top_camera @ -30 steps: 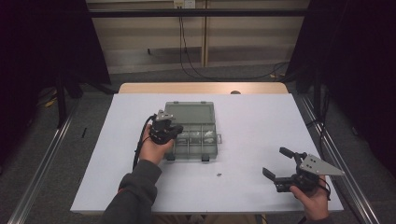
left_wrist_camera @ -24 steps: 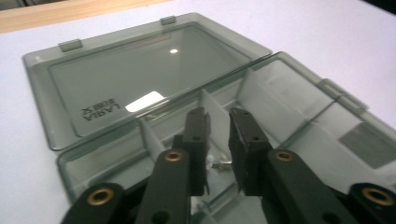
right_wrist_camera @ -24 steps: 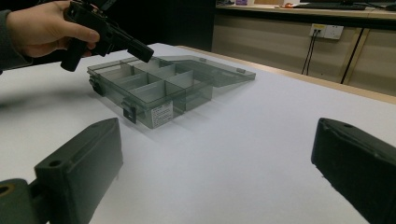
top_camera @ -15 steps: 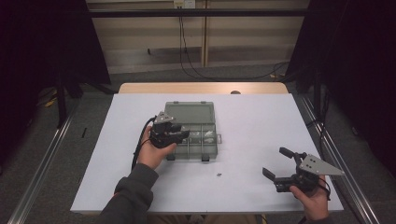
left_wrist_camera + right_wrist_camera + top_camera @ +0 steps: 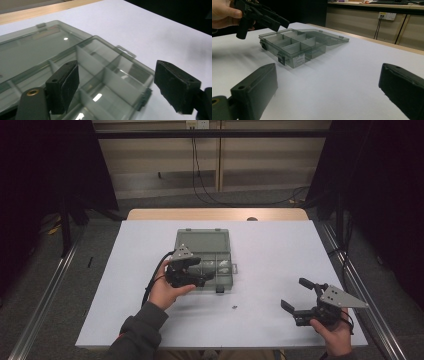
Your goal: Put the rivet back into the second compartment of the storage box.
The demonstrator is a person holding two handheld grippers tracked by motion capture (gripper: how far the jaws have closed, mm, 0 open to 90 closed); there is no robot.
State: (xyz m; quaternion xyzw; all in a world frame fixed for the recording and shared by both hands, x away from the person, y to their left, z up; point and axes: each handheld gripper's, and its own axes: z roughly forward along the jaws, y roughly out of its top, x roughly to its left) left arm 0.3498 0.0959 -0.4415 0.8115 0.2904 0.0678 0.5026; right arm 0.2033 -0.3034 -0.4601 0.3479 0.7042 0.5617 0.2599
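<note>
**Left gripper hovering over the open box**

We are holding the left gripper (image 5: 204, 279) above the near part of the box (image 5: 220, 266), its jaws spread wide and gripping nothing. In the left gripper view, the two black pads are straddling the divided compartments, one pad over the inner cells and the other out past the near corner, over the white worktop (image 5: 280, 250). The box is sitting near the middle of the worktop with its lid (image 5: 202, 242) swung open and lying flat on the far side. The cells nearest the jaws are looking empty; something pale is lying in a cell to the right in the high view, too small to tell.

We are resting the right gripper (image 5: 300, 303) well apart, near the worktop's near right corner, jaws also wide and empty, pointing toward the box. A small dark bit (image 5: 233, 307) is lying on the worktop just in front of the box, between the two grippers.

We judge that we are in the approach step, lining the left gripper up on the box. The next move is calling for a choice of target, a cell or the rim, then a lowering and a closing of the jaws without tipping the light box.
</note>
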